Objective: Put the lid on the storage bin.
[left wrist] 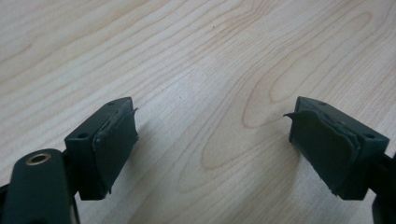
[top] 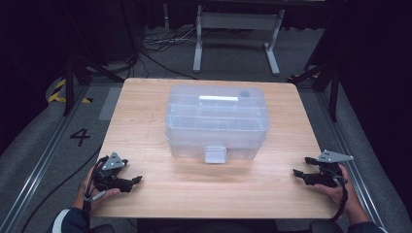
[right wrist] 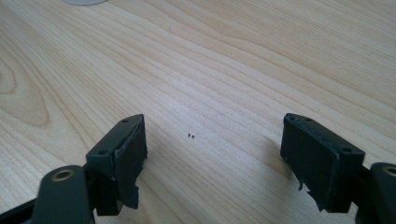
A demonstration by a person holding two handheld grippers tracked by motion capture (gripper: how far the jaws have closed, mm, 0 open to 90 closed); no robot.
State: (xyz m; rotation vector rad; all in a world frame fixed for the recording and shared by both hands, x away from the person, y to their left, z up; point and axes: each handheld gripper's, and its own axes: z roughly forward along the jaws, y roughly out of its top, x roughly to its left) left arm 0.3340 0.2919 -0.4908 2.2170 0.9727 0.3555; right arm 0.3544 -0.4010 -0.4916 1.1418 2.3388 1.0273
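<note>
On the table [top: 160, 194], both claws gape, box [top: 217, 121] between.

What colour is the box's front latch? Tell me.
Translucent whitish, like the clear box; the latch shows best in the high view.

Clear plastic box [top: 217, 121], lid shut, white handle on top, upright mid-table, front latch toward person
</note>
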